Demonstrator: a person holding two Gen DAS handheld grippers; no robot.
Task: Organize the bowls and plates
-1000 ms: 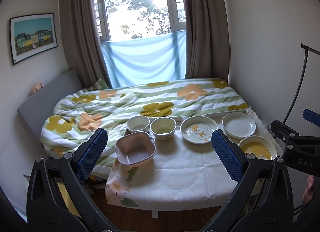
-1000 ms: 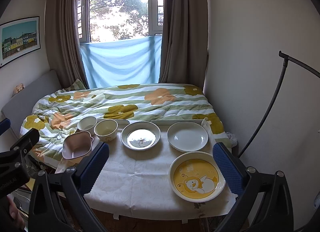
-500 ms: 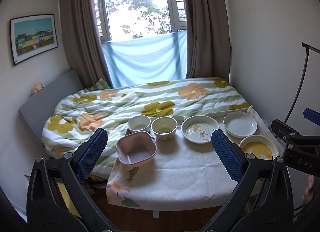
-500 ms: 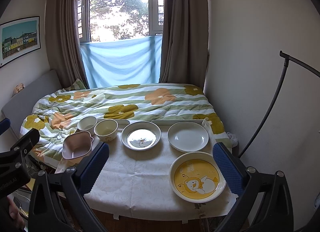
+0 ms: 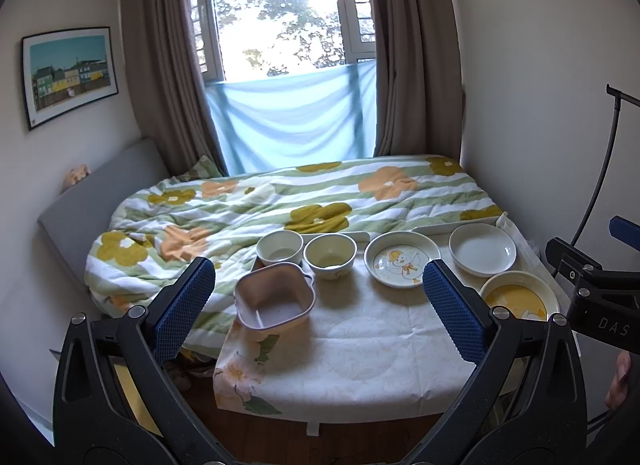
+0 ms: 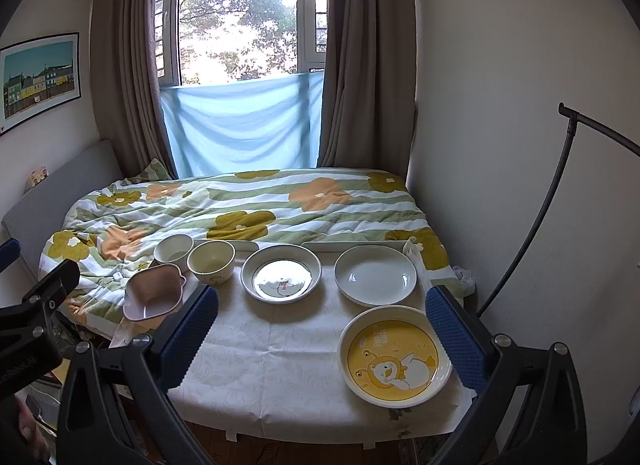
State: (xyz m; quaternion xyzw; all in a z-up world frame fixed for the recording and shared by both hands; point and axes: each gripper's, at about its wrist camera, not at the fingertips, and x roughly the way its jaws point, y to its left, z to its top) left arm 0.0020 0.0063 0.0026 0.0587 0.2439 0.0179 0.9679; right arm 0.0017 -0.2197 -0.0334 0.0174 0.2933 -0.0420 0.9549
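Hovering level before the table, both grippers gape, empty-fingered.

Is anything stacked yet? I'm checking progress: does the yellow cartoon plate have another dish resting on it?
No: in the right wrist view the yellow cartoon plate lies alone on the tablecloth, its picture fully uncovered.

White letters reading "DAS" stand on the black body of the right gripper, seen at the right edge of the left wrist view. The left gripper carries faint lettering on its black body in the right wrist view, too blurred to read.
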